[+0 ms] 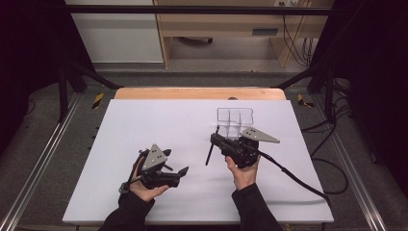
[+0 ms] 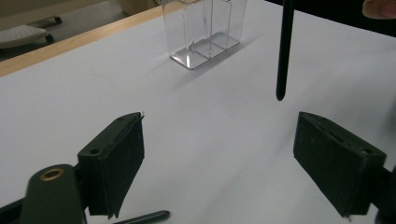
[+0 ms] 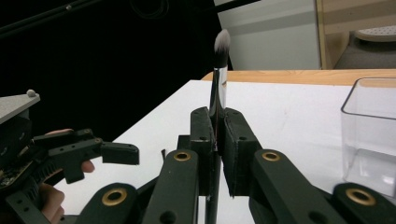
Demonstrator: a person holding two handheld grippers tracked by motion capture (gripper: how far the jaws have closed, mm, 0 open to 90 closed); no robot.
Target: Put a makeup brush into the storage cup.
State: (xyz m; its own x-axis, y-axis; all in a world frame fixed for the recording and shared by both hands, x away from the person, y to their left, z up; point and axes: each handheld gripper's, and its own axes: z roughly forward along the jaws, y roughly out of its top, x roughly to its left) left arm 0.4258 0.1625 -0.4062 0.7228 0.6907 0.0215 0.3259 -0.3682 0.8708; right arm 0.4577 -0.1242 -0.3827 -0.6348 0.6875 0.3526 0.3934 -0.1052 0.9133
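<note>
Clear box (image 1: 235,121) with inner dividers stands upright on white table (image 1: 144,125), toward the far right. Right gripper (image 1: 214,138) sits just in front of the box, jaws clamped tight on a makeup brush (image 3: 219,79); bristle tip up past the jaws, black handle hanging below, tilted, its end clear of the table. Left gripper (image 1: 184,170) hovers well left and nearer than the box, jaws spread wide, holding nothing, aimed toward the brush handle.
</note>
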